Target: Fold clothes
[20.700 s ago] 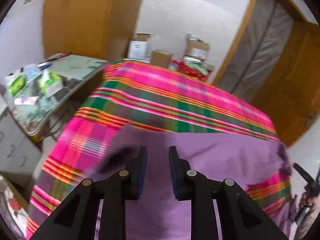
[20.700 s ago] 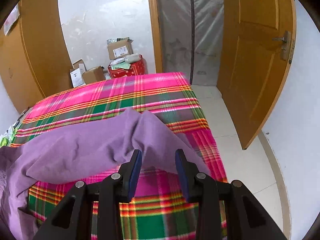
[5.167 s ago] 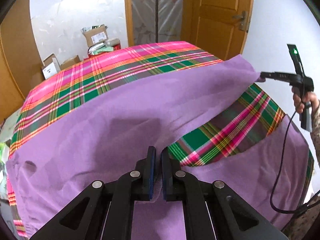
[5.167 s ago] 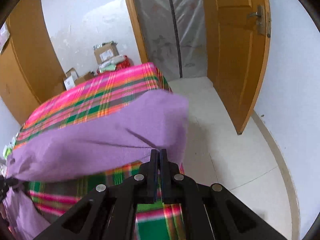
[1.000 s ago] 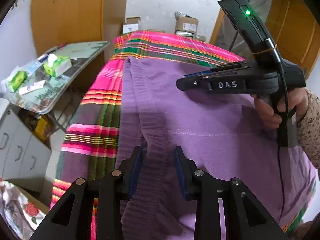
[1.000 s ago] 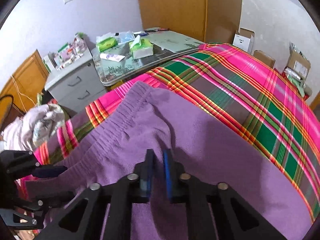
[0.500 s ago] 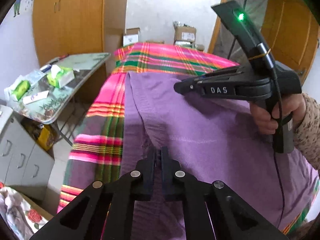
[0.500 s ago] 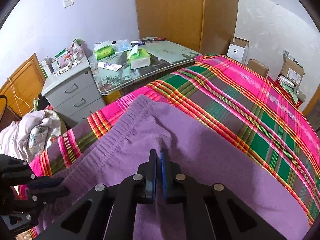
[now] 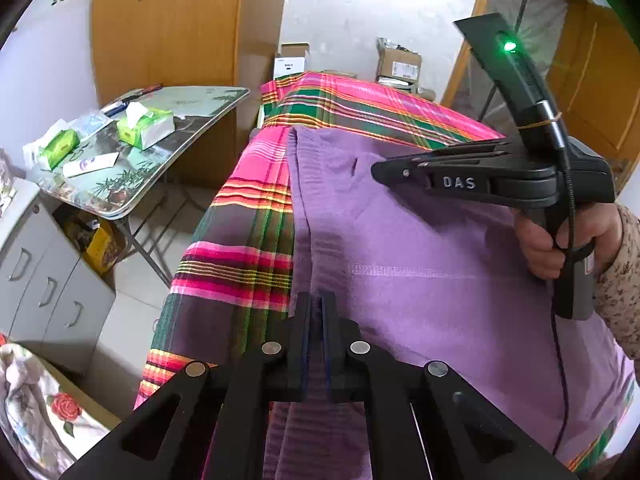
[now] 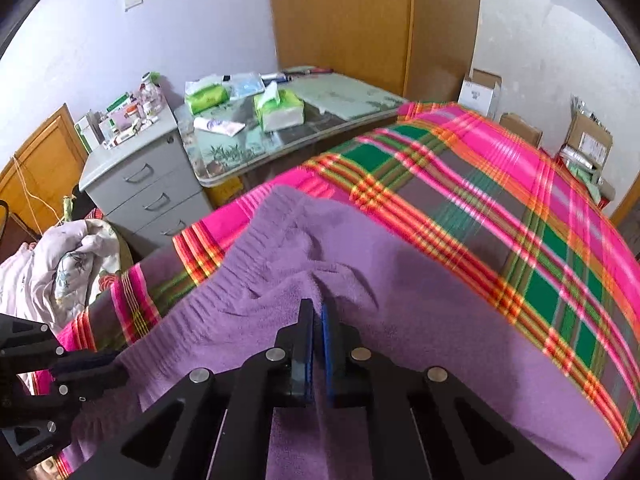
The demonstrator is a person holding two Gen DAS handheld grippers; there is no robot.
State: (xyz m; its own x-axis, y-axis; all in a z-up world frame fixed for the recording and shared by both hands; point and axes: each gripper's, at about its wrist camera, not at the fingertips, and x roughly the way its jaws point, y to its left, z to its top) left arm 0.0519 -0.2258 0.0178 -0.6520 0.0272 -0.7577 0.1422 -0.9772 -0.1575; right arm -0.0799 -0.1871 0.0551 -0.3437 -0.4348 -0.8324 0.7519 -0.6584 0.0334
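Purple garment point(image 9: 420, 248) lies spread on the plaid bedspread point(image 9: 240, 264), ribbed hem point(image 9: 304, 208) running near to far along the left edge. Left gripper point(image 9: 316, 304) pinches the near hem; right gripper point(image 10: 316, 312), clamped on fabric farther along, apparently inboard.

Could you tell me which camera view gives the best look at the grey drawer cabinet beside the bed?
The right wrist view: the grey drawer cabinet shows its cluttered top and three handled drawer fronts whole. The left wrist view catches only part of the cabinet at the picture's left edge, stretched, its top mostly cut off.
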